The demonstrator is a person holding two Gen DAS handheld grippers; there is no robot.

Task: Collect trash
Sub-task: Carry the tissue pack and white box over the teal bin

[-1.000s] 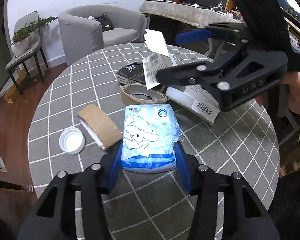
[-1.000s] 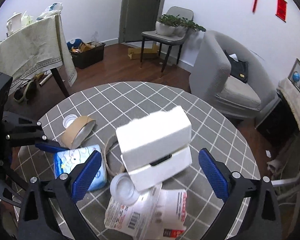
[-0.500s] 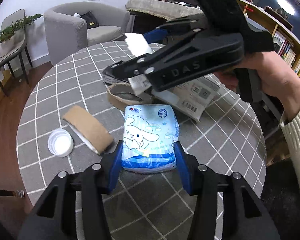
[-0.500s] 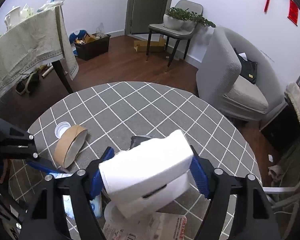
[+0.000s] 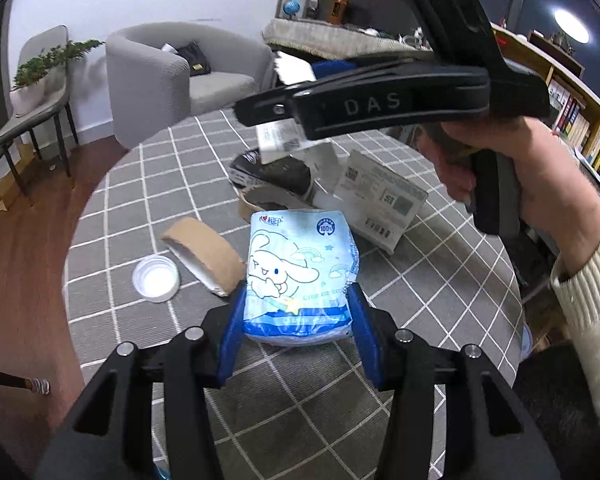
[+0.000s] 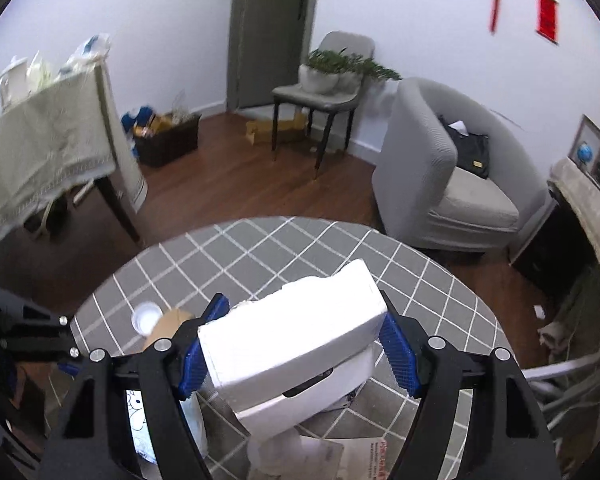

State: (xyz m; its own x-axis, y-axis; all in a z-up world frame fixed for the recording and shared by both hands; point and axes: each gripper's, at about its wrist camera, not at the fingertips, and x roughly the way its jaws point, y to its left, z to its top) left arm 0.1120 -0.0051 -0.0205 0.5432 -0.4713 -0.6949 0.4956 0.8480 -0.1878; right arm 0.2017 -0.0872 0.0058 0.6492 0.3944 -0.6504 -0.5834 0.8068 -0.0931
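White cardboard filled my right jaws: the white box (image 6: 292,340) sat clamped between the blue pads (image 6: 398,354), lifted clear of the checked bench (image 6: 260,256) and tilted, its far end higher than the end nearest me. I judged that the side grip suited a light, rigid carton that would not crush. My left gripper (image 5: 296,320) had its jaws closed against the two sides of the blue tissue pack (image 5: 300,276), which lay flat on the bench between them; whether it was truly squeezed or only bracketed I could not tell for certain, though the pads touched the wrapper on both sides. Just left of those jaws lay a brown tape roll (image 5: 204,254) and, beyond it, a white cap (image 5: 156,280). Ahead of the left jaws, past the pack, sat a black packet (image 5: 272,172) and a labelled carton (image 5: 380,196), under my right gripper (image 6: 300,354), which crossed above them. No bin showed in either view, so the drop place was unknown to me.
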